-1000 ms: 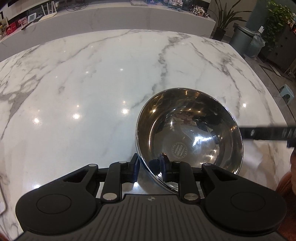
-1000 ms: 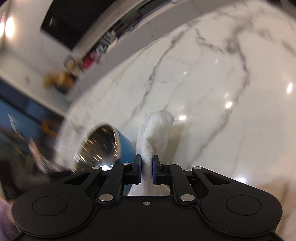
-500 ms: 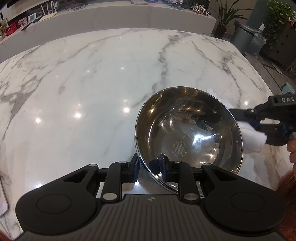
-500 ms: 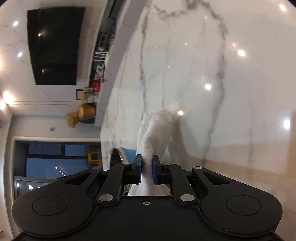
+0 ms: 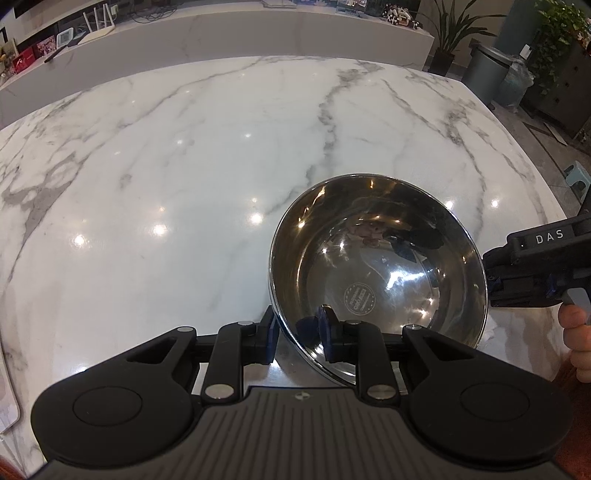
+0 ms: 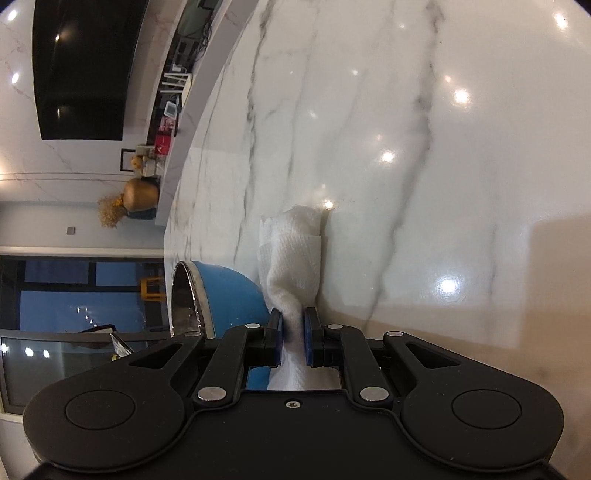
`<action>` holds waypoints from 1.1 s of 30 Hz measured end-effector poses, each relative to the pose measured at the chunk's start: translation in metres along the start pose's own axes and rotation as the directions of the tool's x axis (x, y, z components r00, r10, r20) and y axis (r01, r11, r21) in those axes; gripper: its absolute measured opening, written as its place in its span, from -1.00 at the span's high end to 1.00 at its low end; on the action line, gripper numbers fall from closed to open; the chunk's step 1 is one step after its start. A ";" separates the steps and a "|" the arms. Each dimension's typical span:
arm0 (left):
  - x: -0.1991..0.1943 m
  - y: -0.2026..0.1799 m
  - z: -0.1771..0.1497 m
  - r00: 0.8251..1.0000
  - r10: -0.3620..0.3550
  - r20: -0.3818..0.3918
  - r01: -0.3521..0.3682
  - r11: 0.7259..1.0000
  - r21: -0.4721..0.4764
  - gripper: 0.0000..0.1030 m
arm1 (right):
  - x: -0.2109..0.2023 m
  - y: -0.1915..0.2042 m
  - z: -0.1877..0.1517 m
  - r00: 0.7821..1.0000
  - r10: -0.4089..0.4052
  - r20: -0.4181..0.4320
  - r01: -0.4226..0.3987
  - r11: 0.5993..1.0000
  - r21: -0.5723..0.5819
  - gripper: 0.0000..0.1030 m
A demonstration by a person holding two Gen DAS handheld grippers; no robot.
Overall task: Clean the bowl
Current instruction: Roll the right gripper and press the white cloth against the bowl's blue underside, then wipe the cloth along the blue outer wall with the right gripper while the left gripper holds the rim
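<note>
A steel bowl (image 5: 376, 273), blue on the outside (image 6: 229, 291), is tilted up on the marble table (image 5: 184, 166). My left gripper (image 5: 299, 332) is shut on the bowl's near rim, one finger inside and one outside. My right gripper (image 6: 293, 332) is shut on a folded white cloth (image 6: 291, 254), turned on its side. In the left wrist view the right gripper (image 5: 524, 280) sits just behind the bowl's right rim; the cloth is hidden there. In the right wrist view the cloth lies beside the bowl's blue outer wall, close to the table.
A low white counter (image 5: 221, 33) with small items runs behind the table. A grey bin (image 5: 487, 70) and potted plants (image 5: 454, 29) stand past the table's far right corner. A white tray edge (image 5: 7, 402) shows at the left.
The right gripper with the cloth has drawn back from over the bowl's right rim to behind its outer side. The bowl and left gripper stay put.
</note>
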State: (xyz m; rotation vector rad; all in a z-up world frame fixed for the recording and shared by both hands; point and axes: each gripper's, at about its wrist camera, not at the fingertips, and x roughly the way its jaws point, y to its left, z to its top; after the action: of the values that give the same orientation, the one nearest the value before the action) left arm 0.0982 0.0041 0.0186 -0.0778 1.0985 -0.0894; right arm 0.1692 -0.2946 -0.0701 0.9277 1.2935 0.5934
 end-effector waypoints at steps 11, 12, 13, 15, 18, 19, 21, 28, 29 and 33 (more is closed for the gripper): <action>0.002 0.003 0.001 0.999 -0.018 -0.034 0.016 0.998 -0.067 0.56 | -0.001 0.003 -0.004 1.000 -0.014 0.006 0.014 0.999 -0.034 0.80; 0.002 0.003 0.001 0.999 -0.018 -0.035 0.015 0.998 -0.066 0.56 | -0.001 0.004 -0.004 1.000 -0.016 0.007 0.016 0.999 -0.039 0.80; 0.002 0.003 0.001 0.999 -0.017 -0.036 0.014 0.998 -0.064 0.56 | -0.001 0.004 -0.004 1.000 -0.017 0.008 0.017 0.999 -0.043 0.80; 0.001 0.003 0.002 0.999 -0.012 -0.040 0.009 0.998 -0.059 0.55 | -0.003 0.003 -0.004 1.000 -0.018 0.009 0.018 0.999 -0.047 0.80; 0.001 0.002 0.002 0.999 -0.007 -0.044 0.005 0.998 -0.057 0.55 | -0.002 0.004 -0.005 1.000 -0.020 0.010 0.021 0.998 -0.053 0.80; 0.001 0.002 0.002 0.999 -0.005 -0.045 0.002 0.998 -0.056 0.55 | -0.002 0.004 -0.005 1.000 -0.021 0.010 0.021 0.998 -0.055 0.80; 0.001 0.001 0.003 0.999 -0.001 -0.047 -0.001 0.999 -0.054 0.55 | -0.002 0.005 -0.005 1.000 -0.022 0.012 0.022 0.998 -0.057 0.80; 0.002 0.000 0.006 0.999 0.009 -0.052 -0.011 0.999 -0.041 0.59 | -0.010 0.005 -0.005 0.999 0.004 0.043 -0.002 0.998 -0.056 0.80; 0.002 0.000 0.007 0.999 0.009 -0.052 -0.011 0.999 -0.040 0.62 | -0.014 0.004 -0.005 0.998 0.018 0.055 -0.015 0.998 -0.054 0.80; 0.002 0.002 0.011 0.999 0.013 -0.051 -0.015 0.999 -0.032 0.68 | -0.027 0.002 -0.004 0.992 0.076 0.100 -0.072 0.996 -0.045 0.80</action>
State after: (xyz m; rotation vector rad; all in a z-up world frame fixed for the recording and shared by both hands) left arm 0.1091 0.0061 0.0217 -0.0972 1.1516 -0.0612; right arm 0.1600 -0.3145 -0.0540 0.9634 1.1558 0.6201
